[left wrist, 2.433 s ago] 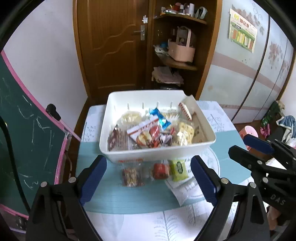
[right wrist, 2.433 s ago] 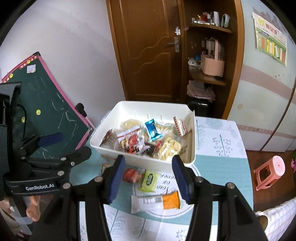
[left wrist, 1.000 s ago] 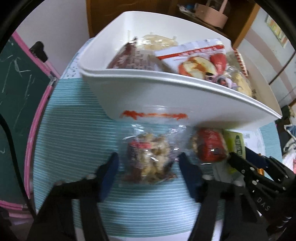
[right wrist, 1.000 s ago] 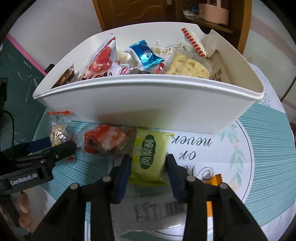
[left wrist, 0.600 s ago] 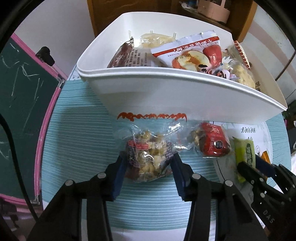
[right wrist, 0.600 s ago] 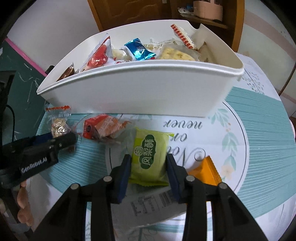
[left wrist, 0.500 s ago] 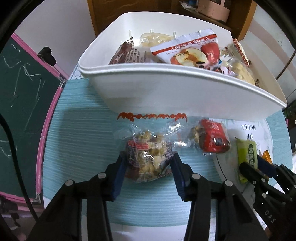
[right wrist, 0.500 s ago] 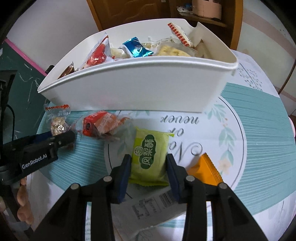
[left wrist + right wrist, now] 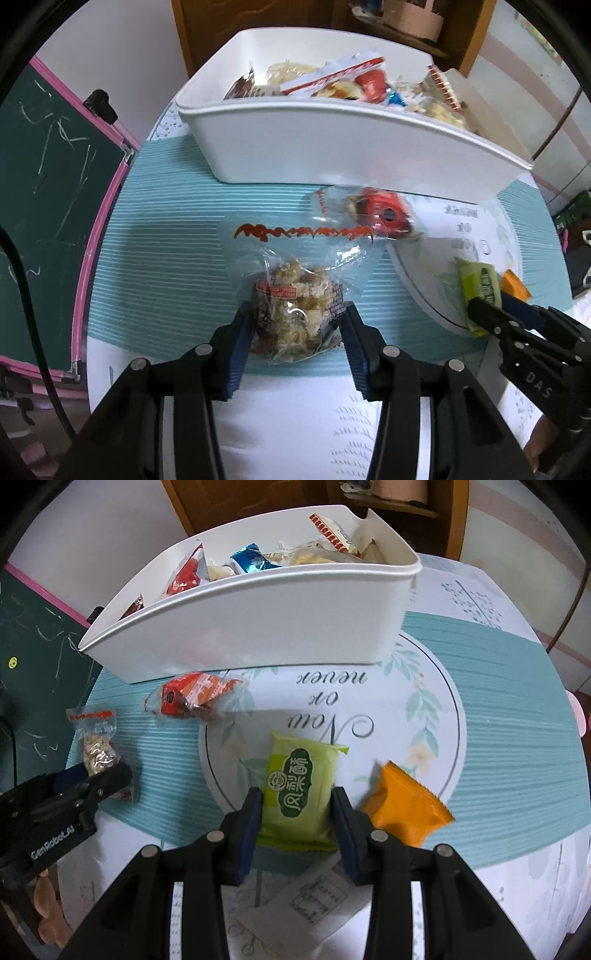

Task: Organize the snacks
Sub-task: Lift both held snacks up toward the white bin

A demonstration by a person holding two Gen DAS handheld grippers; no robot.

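Left gripper (image 9: 294, 334) clamped on crinkly clear nut-snack bag (image 9: 295, 310); right gripper (image 9: 295, 821) squeezing glossy green pillow packet (image 9: 300, 794); "GenRobot.AI" lettering lower left.

Red packet (image 9: 384, 216) ahead of the left claw (image 9: 295, 328) is blurred; white packet (image 9: 306, 904) under the right claw (image 9: 297, 814) half hidden.
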